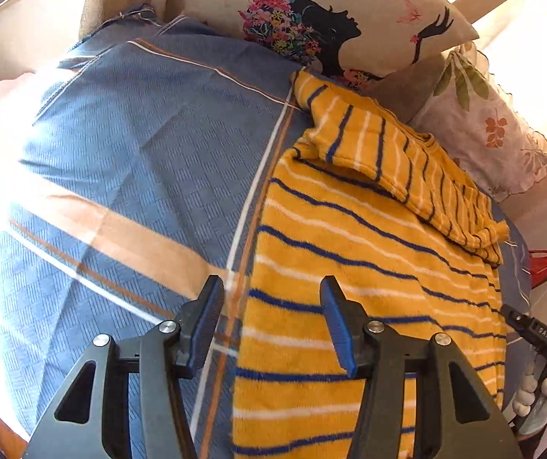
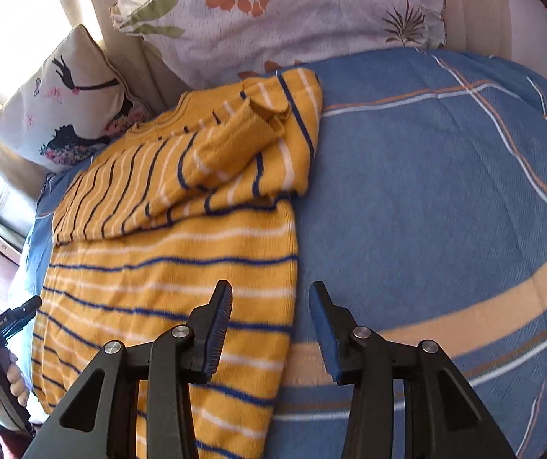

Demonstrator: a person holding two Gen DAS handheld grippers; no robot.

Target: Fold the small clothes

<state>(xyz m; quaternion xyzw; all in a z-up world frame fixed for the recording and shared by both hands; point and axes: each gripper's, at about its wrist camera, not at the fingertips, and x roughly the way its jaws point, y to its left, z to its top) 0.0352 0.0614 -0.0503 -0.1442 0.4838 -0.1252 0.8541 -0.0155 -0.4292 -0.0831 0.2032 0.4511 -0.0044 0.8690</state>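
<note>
A yellow sweater [image 1: 350,267] [image 2: 166,267] with blue and white stripes lies flat on a blue checked bedspread [image 1: 139,153] [image 2: 426,191]. Both sleeves are folded in across its chest, near the collar end. My left gripper [image 1: 271,287] hovers open over the sweater's left side edge, one finger above the bedspread and the other above the knit. My right gripper [image 2: 270,290] hangs open over the opposite side edge in the same way. Nothing is between the pads of either one. The sweater's hem lies hidden beneath the grippers.
A cushion with a black silhouette print [image 1: 330,19] [image 2: 62,103] and a leaf-print pillow [image 1: 484,126] [image 2: 292,19] lean at the head of the bed, just beyond the collar. A hand [image 1: 529,390] [image 2: 5,378] holds each gripper's handle. Something red [image 1: 545,264] stands off the bed's side.
</note>
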